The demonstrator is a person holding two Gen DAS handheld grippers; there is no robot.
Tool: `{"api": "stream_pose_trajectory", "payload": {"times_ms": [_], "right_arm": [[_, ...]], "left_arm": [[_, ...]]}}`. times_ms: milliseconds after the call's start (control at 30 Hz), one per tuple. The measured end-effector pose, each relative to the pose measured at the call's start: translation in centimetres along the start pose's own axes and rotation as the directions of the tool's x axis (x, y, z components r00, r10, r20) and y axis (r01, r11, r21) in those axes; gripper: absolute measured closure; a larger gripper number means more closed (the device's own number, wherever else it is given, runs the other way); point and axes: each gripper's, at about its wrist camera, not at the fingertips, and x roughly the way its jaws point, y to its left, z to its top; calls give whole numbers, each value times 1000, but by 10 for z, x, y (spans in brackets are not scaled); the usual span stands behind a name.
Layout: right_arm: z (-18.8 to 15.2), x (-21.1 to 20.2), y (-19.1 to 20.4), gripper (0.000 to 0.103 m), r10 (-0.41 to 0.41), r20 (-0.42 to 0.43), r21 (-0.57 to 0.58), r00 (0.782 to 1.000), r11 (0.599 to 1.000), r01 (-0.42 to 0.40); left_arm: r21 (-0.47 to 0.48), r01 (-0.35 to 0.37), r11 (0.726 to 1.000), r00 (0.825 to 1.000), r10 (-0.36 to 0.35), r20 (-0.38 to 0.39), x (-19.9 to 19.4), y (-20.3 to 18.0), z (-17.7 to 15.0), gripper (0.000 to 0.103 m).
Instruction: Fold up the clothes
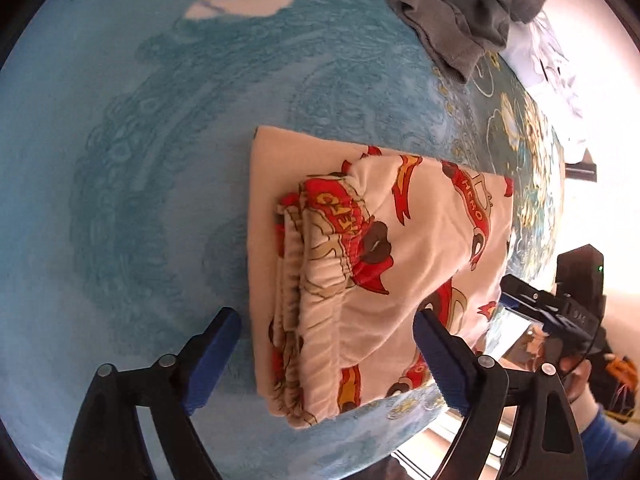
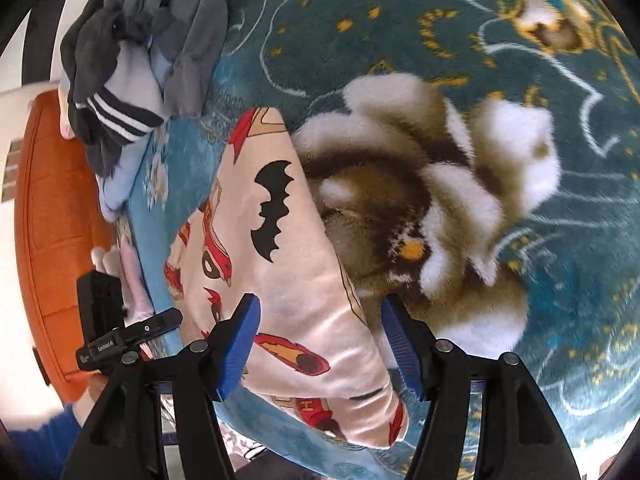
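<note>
Blue floral blanket point(image 1: 120, 140) covers the bed, and on it, near the edge, lies your folded cream garment point(image 1: 380, 264) printed with red cars, elastic waistband layers stacked on top. Your left gripper point(image 1: 326, 356) hovers over its near end with jaws spread wide, holding nothing, while your right gripper point(image 2: 320, 340) straddles the other end, also wide open and empty. This piece looks finished, a tidy soft bundle, so your next move is likely to release it and reach for the grey pile point(image 1: 472, 12) farther up the bed.
</note>
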Motion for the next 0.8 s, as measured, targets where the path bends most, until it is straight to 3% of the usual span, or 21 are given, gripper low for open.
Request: {"api": "stream_pose_trajectory", "payload": {"times_ms": [267, 433, 533, 600, 733, 800], "right_arm": [[9, 10, -2, 37, 87, -10, -2, 996, 996, -87], [16, 23, 10, 37, 122, -43, -44, 992, 991, -124], [14, 22, 12, 37, 128, -64, -73, 990, 988, -133], [13, 23, 13, 37, 140, -74, -79, 987, 986, -145], [5, 13, 4, 40, 147, -88, -78, 985, 985, -154], [5, 11, -3, 44, 150, -86, -63, 985, 986, -155]], "left_arm": [[-19, -4, 1000, 1000, 5, 25, 3, -6, -8, 16], [-1, 56, 998, 998, -56, 8, 9, -13, -1, 19], [-17, 102, 995, 995, -102, -15, 12, -22, 27, 24], [-6, 86, 996, 996, -86, -25, 13, -28, 35, 26], [17, 37, 999, 999, -37, -30, 16, -22, 41, 41], [-21, 55, 998, 998, -55, -13, 16, -19, 40, 42]]}}
